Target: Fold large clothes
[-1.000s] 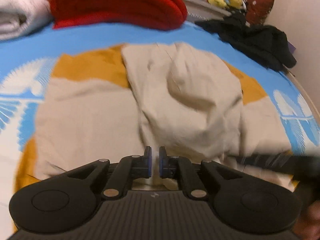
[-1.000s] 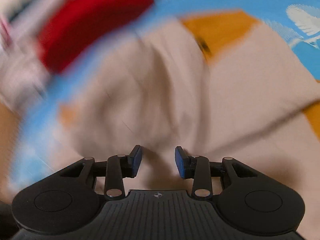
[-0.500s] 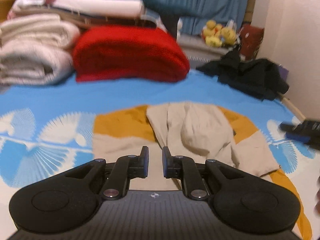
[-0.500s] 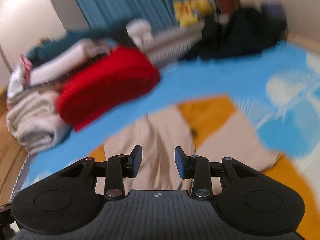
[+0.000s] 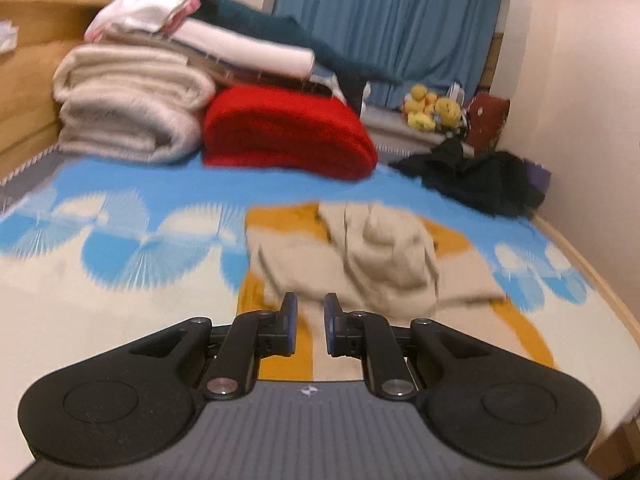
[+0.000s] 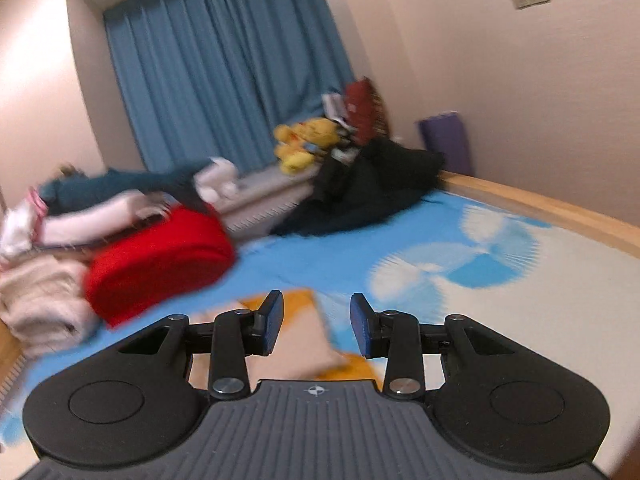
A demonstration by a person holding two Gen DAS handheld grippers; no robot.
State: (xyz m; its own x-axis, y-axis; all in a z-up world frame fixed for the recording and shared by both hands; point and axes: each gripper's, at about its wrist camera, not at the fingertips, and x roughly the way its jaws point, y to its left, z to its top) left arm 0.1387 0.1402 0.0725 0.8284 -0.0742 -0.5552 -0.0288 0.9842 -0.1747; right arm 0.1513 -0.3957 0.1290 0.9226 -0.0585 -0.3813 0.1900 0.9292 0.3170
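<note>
Both grippers have pulled back from the beige-and-mustard garment (image 5: 360, 264), lying mid-bed, nearer its right edge. Your left gripper (image 5: 310, 330) stands slightly parted, empty; right gripper (image 6: 316, 330) wider, empty. Blue fan-print bedspread (image 5: 120, 232), red blanket (image 5: 288, 136) at the far edge, blue curtain (image 6: 224, 76). No legible writing.

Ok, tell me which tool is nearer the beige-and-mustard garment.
Left, by a little. The left tool hangs over the beige-and-mustard garment, looking down on it. The right tool points past its edge toward the red blanket.
</note>
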